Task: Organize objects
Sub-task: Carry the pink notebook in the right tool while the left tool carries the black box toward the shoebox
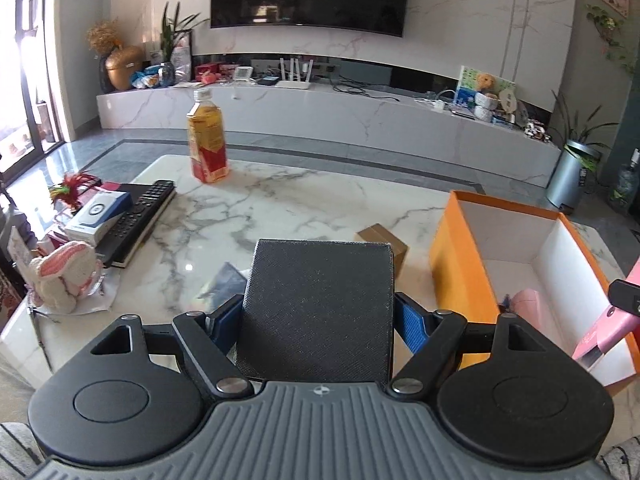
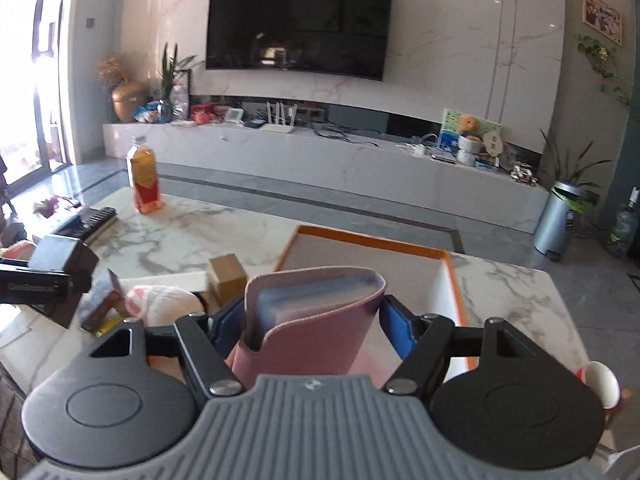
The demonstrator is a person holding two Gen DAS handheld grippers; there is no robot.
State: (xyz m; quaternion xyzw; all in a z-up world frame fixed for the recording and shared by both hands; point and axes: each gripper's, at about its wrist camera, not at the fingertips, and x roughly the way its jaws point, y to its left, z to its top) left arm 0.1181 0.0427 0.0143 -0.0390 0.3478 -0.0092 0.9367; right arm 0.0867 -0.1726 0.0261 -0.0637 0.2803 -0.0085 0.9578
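My left gripper (image 1: pixel 320 312) is shut on a dark grey textured box (image 1: pixel 320 304), which its blue pads press from both sides above the marble table (image 1: pixel 280 200). An orange box (image 1: pixel 460 272) with a white inside stands open to the right of it. My right gripper (image 2: pixel 310 320) is shut on a pink pouch (image 2: pixel 312 320) with a grey-blue item inside, just before the near rim of the orange box (image 2: pixel 372 242). The same pink pouch (image 1: pixel 600 336) shows at the right edge of the left wrist view. The left gripper (image 2: pixel 40 280) with its dark box shows at the left of the right wrist view.
A tea bottle (image 1: pixel 207 140) stands at the table's far side. A small brown carton (image 1: pixel 382 240) lies left of the orange box. A remote (image 1: pixel 140 216), books and a knitted toy (image 1: pixel 64 276) crowd the left edge. Something pink (image 1: pixel 524 304) lies inside the orange box.
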